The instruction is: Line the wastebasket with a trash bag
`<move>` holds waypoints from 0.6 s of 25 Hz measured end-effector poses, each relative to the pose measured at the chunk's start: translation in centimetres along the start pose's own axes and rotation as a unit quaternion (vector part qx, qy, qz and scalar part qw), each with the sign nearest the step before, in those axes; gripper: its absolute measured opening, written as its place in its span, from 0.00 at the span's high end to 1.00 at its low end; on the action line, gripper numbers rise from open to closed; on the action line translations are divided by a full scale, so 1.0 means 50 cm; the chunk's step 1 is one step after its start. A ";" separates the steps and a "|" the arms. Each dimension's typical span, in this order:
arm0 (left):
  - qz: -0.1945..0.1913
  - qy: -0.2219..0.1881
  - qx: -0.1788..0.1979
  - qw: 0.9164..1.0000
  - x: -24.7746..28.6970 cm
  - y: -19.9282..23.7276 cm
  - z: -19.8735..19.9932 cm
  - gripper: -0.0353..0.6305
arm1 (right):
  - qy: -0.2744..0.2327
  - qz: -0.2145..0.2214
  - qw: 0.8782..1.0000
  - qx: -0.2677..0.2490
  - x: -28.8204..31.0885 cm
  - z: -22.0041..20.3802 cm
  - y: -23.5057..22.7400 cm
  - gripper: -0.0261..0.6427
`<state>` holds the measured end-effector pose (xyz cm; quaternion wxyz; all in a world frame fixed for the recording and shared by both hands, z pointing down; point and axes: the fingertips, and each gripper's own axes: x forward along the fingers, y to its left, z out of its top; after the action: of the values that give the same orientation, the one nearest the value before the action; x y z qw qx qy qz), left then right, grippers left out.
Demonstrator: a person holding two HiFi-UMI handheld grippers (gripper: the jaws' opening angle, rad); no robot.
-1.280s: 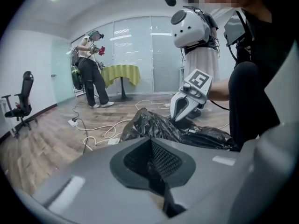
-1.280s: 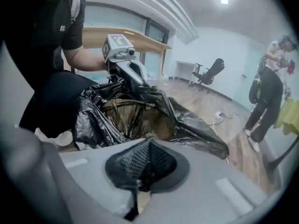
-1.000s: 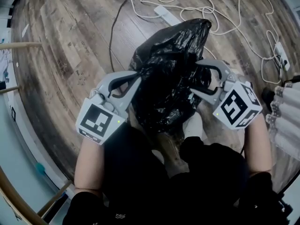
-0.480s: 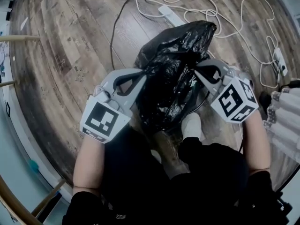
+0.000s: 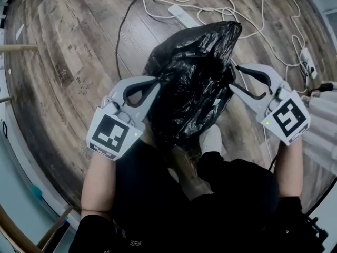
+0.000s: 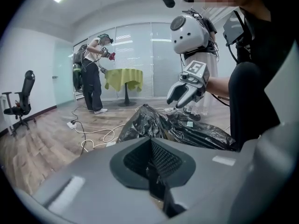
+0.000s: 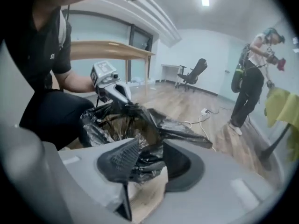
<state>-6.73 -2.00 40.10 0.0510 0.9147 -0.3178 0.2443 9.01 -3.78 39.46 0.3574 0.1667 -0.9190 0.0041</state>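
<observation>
Step in hand: judged to be spreading the trash bag point(image 5: 189, 73) over the wastebasket, with the right side between grips.
Bag: a black, crumpled heap standing between the two sets of fingers; its near edge meets the left fingertips and its right flank sits just off the right ones.
Wastebasket: cannot be made out, presumably under the bag.
Left gripper point(image 5: 154, 83): fingers clenched tight at the bag's edge. Its own view shows no film between the pads, so a pinch can't be confirmed.
Right gripper point(image 5: 234, 76): jaws have just been opening. The fingers point(image 7: 124, 157) stand apart with a bunch of film lying loose between them, released rather than pressed.
Floor point(image 5: 68, 62): wood planks, with white cords point(image 5: 210, 9) looped beyond the bag, well past both fingertips.
Next move, a judgement: the right fingers need a fresh bite on the bag's rim further round, then a pull outward and down while the left holds its side.
Risk: thin film may slip or tear if too little is caught.
</observation>
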 end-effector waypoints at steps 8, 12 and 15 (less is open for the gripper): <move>-0.006 0.006 0.017 1.000 0.006 -0.014 0.017 0.94 | 0.215 0.056 0.963 -0.153 0.139 -0.094 0.049 0.64; 0.000 0.009 0.018 1.000 0.003 -0.007 0.008 0.94 | 0.265 0.069 0.946 -0.173 0.167 -0.149 0.060 0.77; 0.006 0.009 0.007 1.000 -0.002 0.006 -0.010 0.94 | 0.192 0.034 0.967 -0.164 0.155 -0.101 0.045 0.96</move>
<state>-7.20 -2.03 40.47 0.0461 0.9107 -0.3215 0.2553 6.31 -3.34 48.57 0.5492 0.0706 -0.8263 -0.1027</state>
